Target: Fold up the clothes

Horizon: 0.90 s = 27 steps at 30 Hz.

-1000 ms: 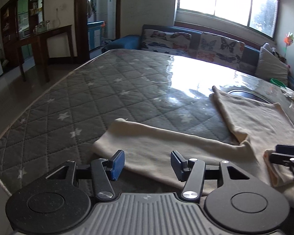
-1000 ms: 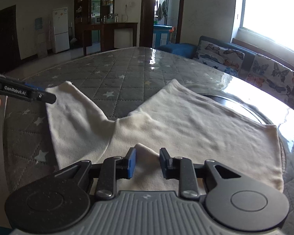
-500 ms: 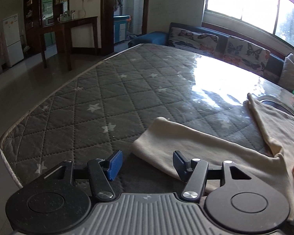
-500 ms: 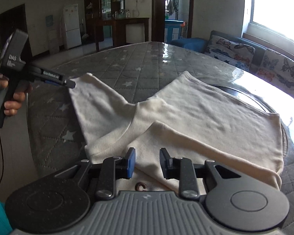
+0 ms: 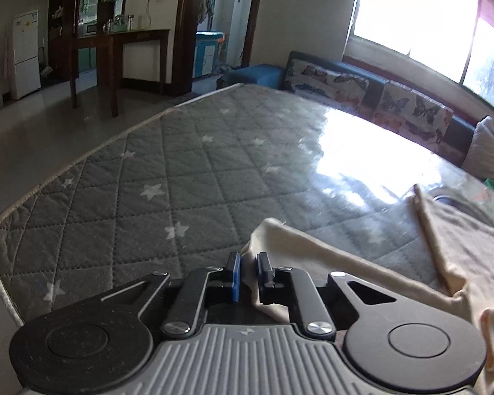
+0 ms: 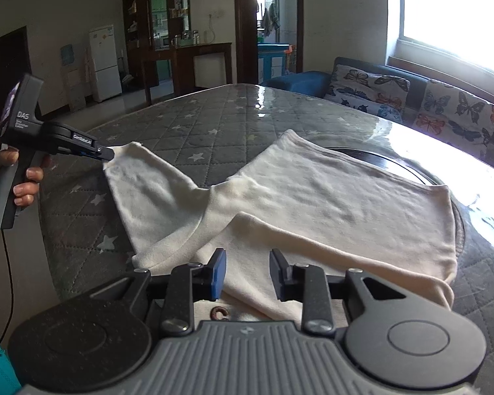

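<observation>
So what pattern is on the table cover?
Grey quilted diamonds with white stars on the table cover, clearest in the left wrist view.

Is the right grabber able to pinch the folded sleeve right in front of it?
Probably yes. The right gripper is open and the folded sleeve lies flat just ahead of its fingers, with nothing on top of it. The left gripper is off at the other sleeve's end, out of the way.

I'm seeing a cream garment [image 6: 313,204] ahead of my right gripper [image 6: 247,273], whose pads [image 6: 219,273] are blue on black arms. Beneath it the tabletop [image 5: 181,177] is grey, diamond-quilted, dotted with white stars. Beyond, a dark blue sofa [image 6: 411,98] carries butterfly-print cushions, and far left stands a white fridge [image 6: 104,62].
</observation>
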Motion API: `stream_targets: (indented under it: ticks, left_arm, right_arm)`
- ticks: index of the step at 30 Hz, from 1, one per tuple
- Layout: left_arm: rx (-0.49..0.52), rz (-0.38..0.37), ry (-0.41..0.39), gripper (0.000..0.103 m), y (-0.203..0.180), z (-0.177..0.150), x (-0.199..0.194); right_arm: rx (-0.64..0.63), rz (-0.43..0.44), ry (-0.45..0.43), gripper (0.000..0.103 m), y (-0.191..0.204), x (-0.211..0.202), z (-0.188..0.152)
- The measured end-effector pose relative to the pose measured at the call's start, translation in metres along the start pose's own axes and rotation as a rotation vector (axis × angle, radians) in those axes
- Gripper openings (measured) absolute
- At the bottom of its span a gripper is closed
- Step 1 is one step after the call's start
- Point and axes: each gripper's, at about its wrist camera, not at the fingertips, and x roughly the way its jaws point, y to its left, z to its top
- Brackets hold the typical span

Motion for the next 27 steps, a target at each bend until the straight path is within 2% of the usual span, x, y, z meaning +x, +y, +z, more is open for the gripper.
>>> stream_targets:
  ticks: [7,12,14,18,23,27]
  left_arm:
    - [0.103,-0.181,-0.084,0.009,-0.052,0.016,-0.037]
    - [0.203,-0.335,-0.111,0.009,-0.102,0.019,-0.054]
    - [0.228,-0.370,-0.127,0.009,-0.117,0.018,-0.057]
    - [0.214,-0.312,-0.104,0.014,-0.120,0.015,-0.048]
    - [0.127,-0.124,-0.063,0.026,-0.078,0.003,-0.030]
    - [0.073,0.040,-0.044,0.045,-0.044,-0.004,-0.015]
  right_arm:
    - [0.061,-0.042,-0.043,0.029,-0.017,-0.014,-0.001]
    - [0.108,-0.067,-0.070,0.029,-0.031,-0.025,-0.004]
    - [0.122,-0.070,-0.076,0.029,-0.035,-0.029,-0.005]
    - [0.127,-0.072,-0.082,0.034,-0.039,-0.036,-0.008]
    - [0.132,-0.061,-0.070,0.034,-0.040,-0.029,-0.011]
    - [0.130,-0.053,-0.060,0.037,-0.037,-0.023,-0.010]
